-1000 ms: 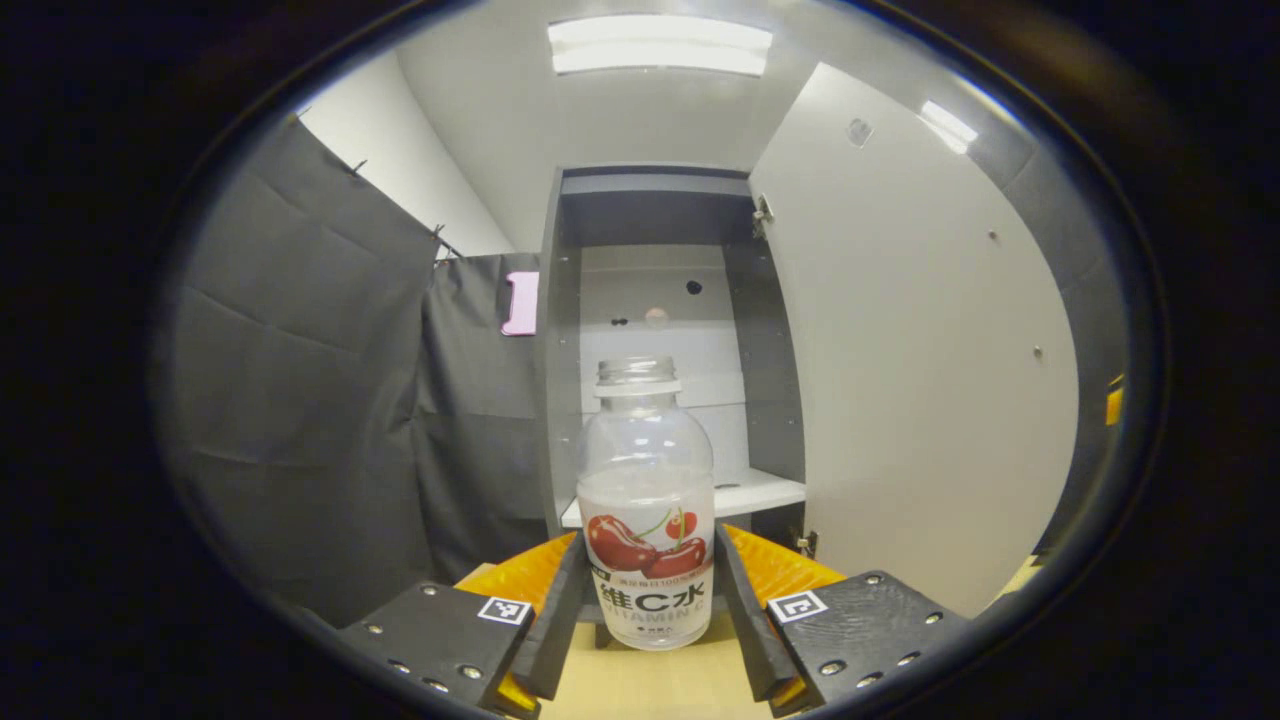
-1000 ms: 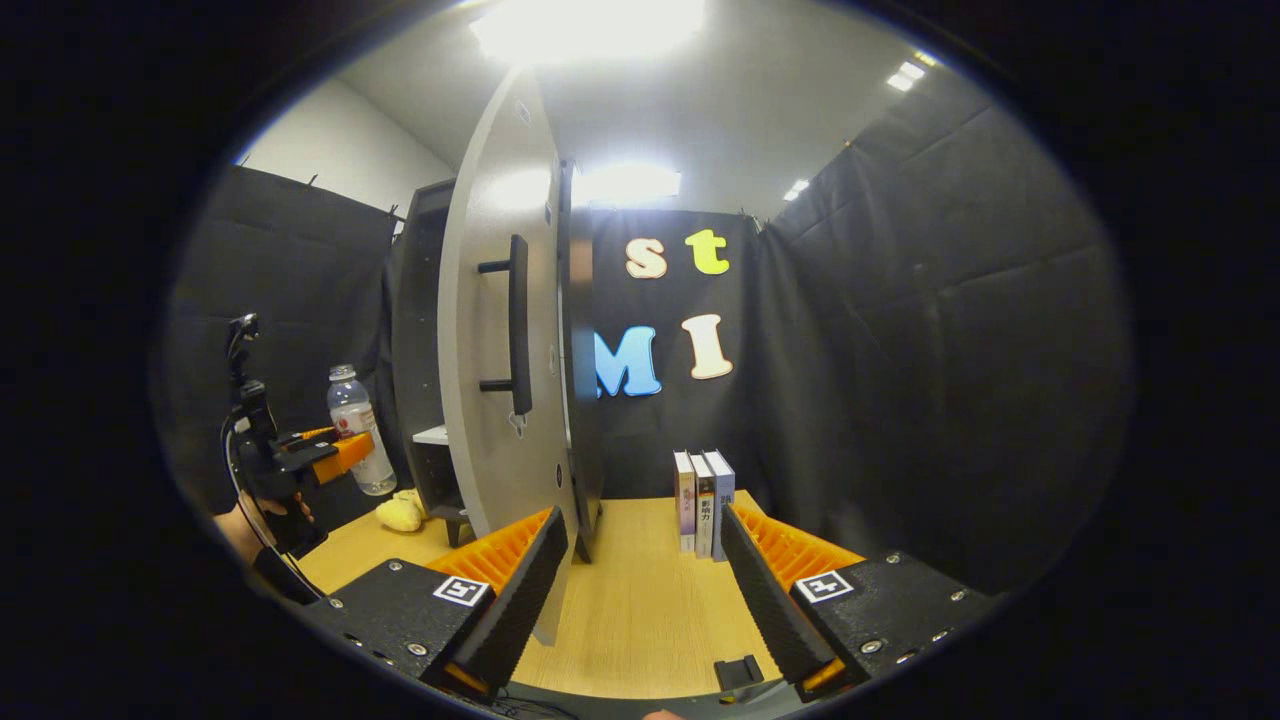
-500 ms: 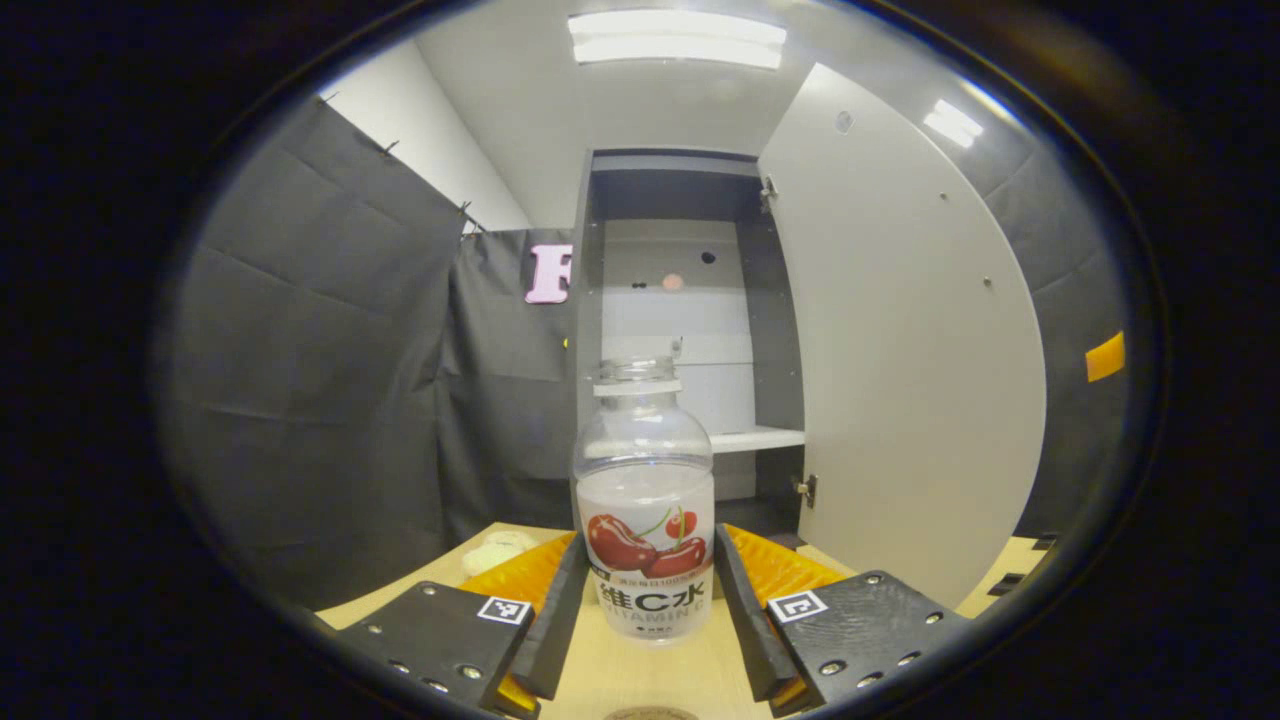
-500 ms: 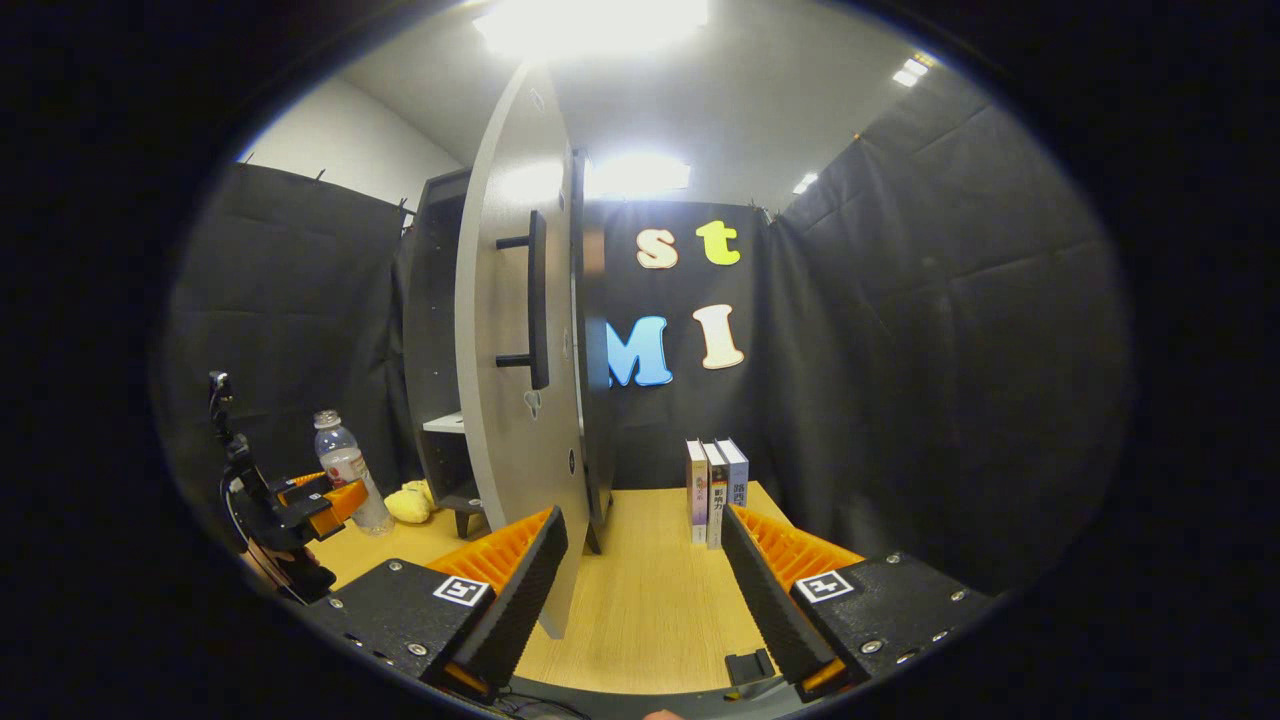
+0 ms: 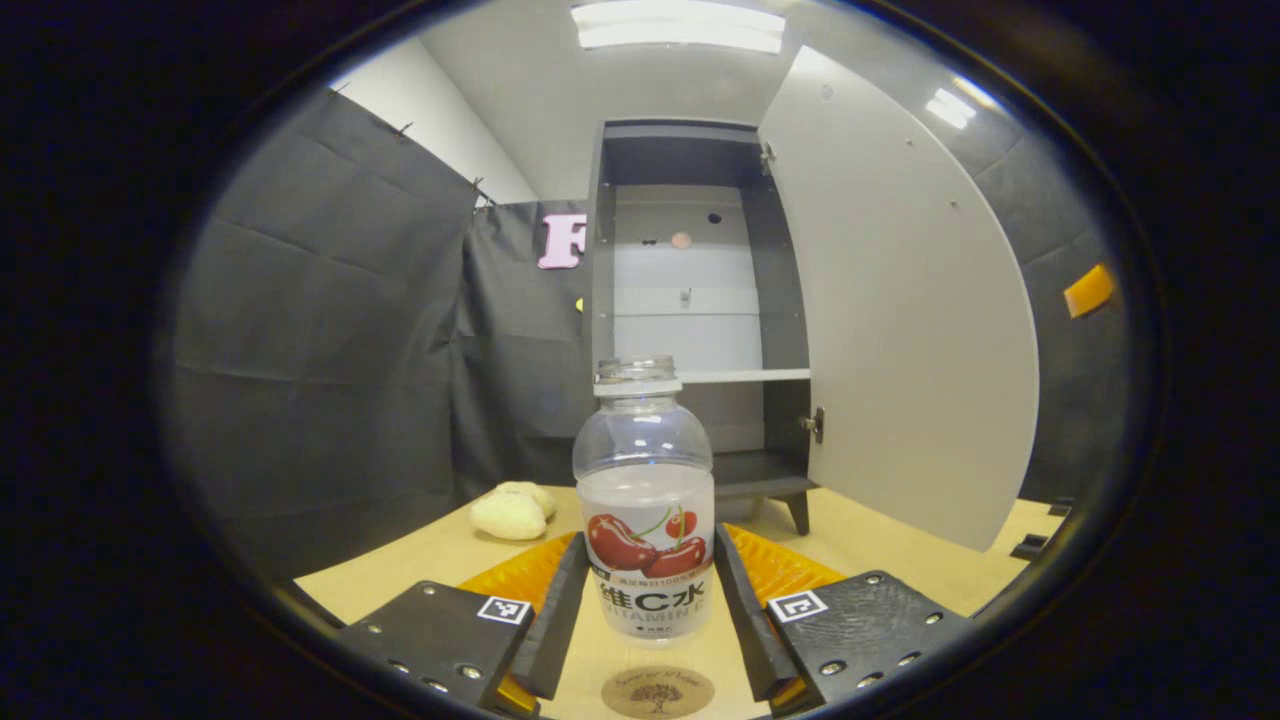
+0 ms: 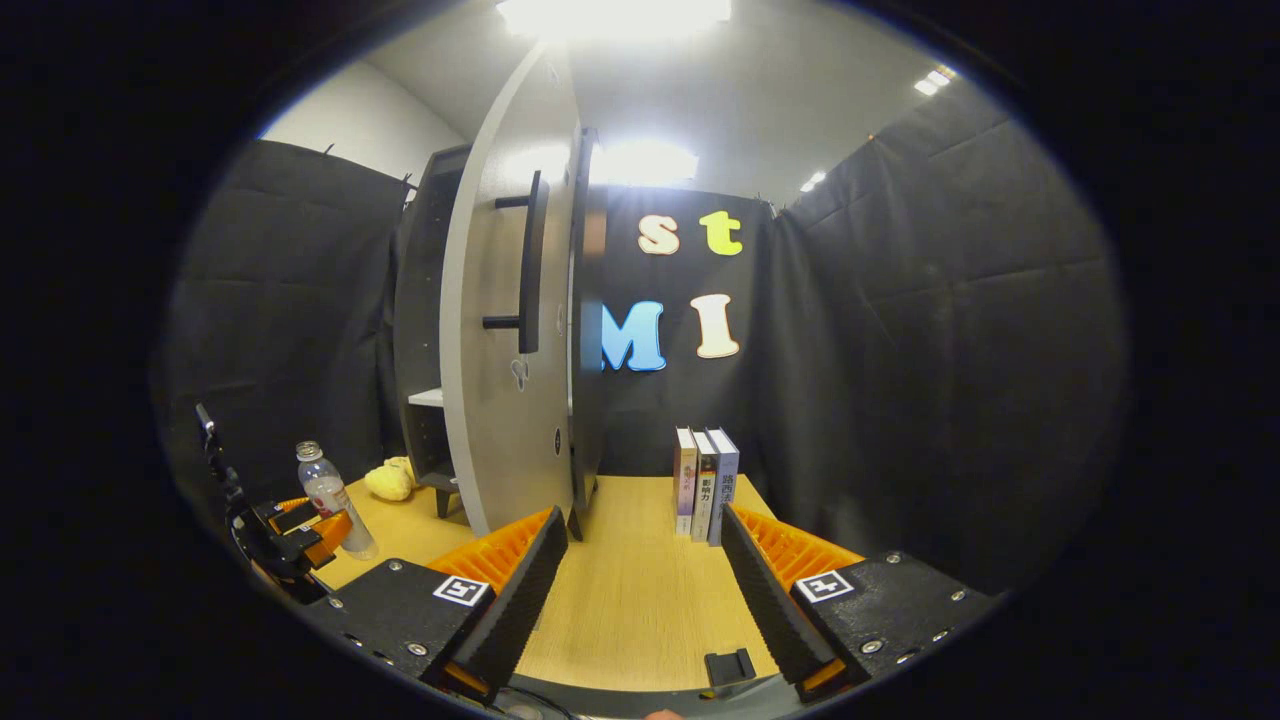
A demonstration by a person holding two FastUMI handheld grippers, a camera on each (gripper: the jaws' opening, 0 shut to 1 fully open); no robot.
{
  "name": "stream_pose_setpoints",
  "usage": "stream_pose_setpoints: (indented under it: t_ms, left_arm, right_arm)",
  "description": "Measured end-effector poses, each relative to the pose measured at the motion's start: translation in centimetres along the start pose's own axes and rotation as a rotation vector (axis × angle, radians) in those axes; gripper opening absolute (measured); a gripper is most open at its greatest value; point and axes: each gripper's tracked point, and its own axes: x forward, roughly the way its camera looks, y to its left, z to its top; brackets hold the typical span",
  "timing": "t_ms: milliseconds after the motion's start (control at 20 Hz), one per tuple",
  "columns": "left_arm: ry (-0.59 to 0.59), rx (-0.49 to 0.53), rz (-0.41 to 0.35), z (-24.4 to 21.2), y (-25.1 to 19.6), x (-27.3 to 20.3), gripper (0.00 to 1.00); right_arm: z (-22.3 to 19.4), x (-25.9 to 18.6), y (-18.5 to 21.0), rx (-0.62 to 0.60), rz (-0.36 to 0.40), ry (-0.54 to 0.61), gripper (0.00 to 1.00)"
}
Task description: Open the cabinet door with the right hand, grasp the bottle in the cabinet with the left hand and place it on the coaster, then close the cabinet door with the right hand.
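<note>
My left gripper is shut on a clear bottle with a cherry label, held upright just above the wooden table. A round brown coaster lies on the table right below and in front of the bottle. Behind stands the dark cabinet with its grey door swung open to the right. In the right gripper view, my right gripper is open and holds nothing. The door with its black handle stands ahead to the left. Far left, the left gripper holds the bottle.
A yellow plush toy lies on the table left of the cabinet. Three books stand upright against the back wall, right of the cabinet. A small black block sits on the near table edge between my right fingers.
The left gripper has come down and back with the bottle, from shelf height to just over the table; the coaster has come into view below it. The right gripper has drawn back slightly.
</note>
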Motion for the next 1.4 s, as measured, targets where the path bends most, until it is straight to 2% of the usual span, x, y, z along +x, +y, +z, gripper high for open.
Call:
stream_pose_setpoints:
  t_ms: [350,550,850,900,950,1000,1050,1150,1200,1350,1400]
  left_arm:
    - [0.092,0.016,0.028,-6.2,-0.7,-0.7,0.71]
    - [0.122,0.008,0.045,-8.0,-0.5,-0.7,0.71]
    - [0.161,0.049,0.072,-11.3,-0.4,-1.8,0.71]
    - [0.15,0.046,0.074,-10.9,-0.5,-1.7,0.71]
    - [0.158,0.046,0.078,-11.0,-0.5,-1.9,0.65]
    - [0.162,0.047,0.08,-11.1,-0.3,-1.9,0.78]
    - [0.166,0.053,0.084,-11.1,-0.3,-2.1,0.72]
    - [0.165,0.085,0.097,-10.5,0.1,-2.2,0.73]
    - [0.165,0.095,0.1,-10.0,0.3,-2.2,0.78]
    - [0.162,0.092,0.084,-8.7,0.0,-3.0,0.78]
    - [0.164,0.094,0.08,-8.0,0.0,-3.3,0.73]
  right_arm:
    - [0.0,0.4,0.5,0.001,0.029,0.004,0.95]
    - [-0.2,0.5,0.5,-0.002,0.032,0.018,0.95]
    - [-0.3,0.6,0.5,-0.026,0.046,0.027,0.95]
    - [-0.2,0.5,0.5,-0.029,0.049,0.025,0.95]
    - [-0.3,0.6,0.5,-0.031,0.05,0.026,0.95]
    - [-0.2,0.6,0.6,-0.031,0.049,0.025,0.95]
    - [-0.1,0.6,0.6,-0.028,0.049,0.022,0.95]
    - [0.1,0.7,0.7,-0.023,0.049,0.008,0.95]
    - [0.3,0.9,0.7,-0.025,0.046,-0.001,0.95]
    - [0.9,1.1,0.4,-0.025,0.04,-0.023,0.95]
    - [1.2,1.2,0.6,-0.012,0.042,-0.037,0.95]
